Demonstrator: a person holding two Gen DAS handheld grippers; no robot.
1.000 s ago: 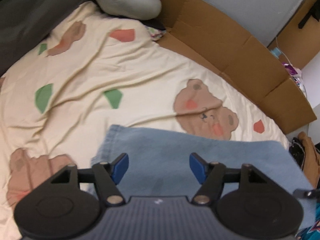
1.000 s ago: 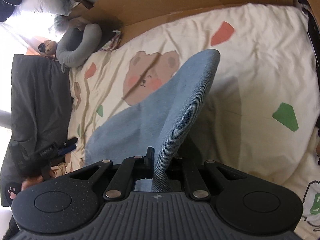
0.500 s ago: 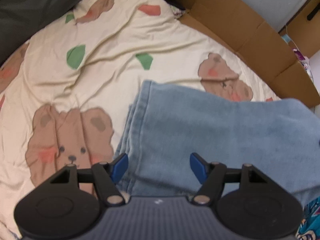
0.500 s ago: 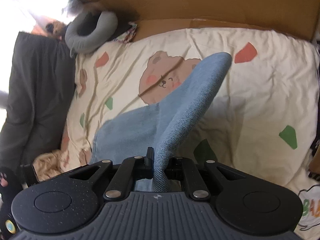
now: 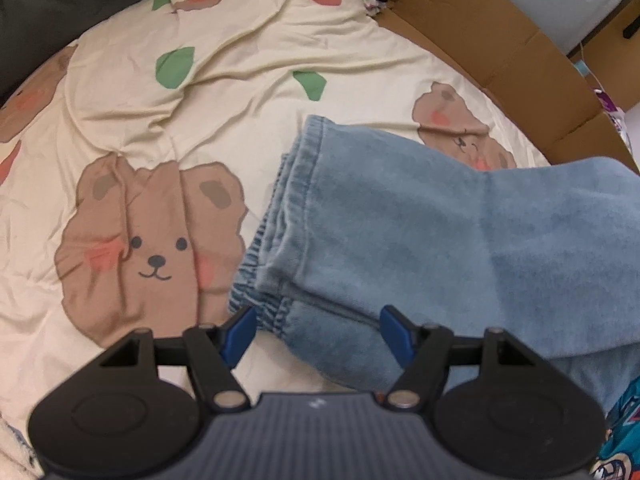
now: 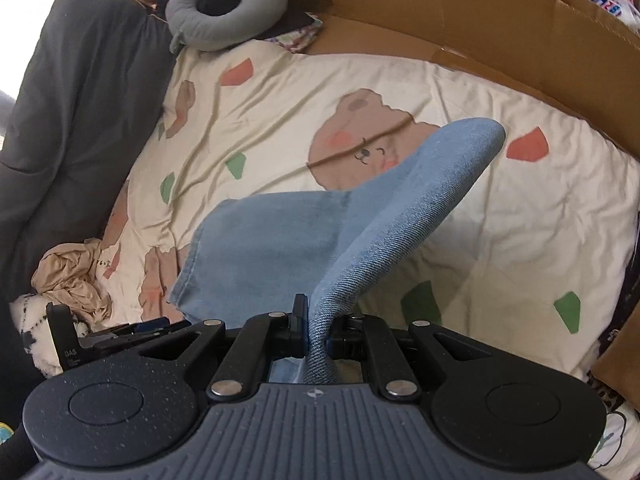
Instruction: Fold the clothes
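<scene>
Right gripper [image 6: 316, 330] is pinched tight on a fold of the one pair of light blue jeans [image 6: 264, 248], lifting that part into a ridge while the rest lies flat on the bed sheet [image 6: 500, 240]. Left gripper [image 5: 316, 330] has both jaws spread wide, hovering right over the elastic waistband end of the jeans [image 5: 400, 224], not squeezing anything. The sheet [image 5: 224, 88] is cream with bear prints. Further out: one grey neck pillow [image 6: 224, 12], one crumpled tan garment [image 6: 72, 280], cardboard [image 6: 460, 16] along the far edge.
</scene>
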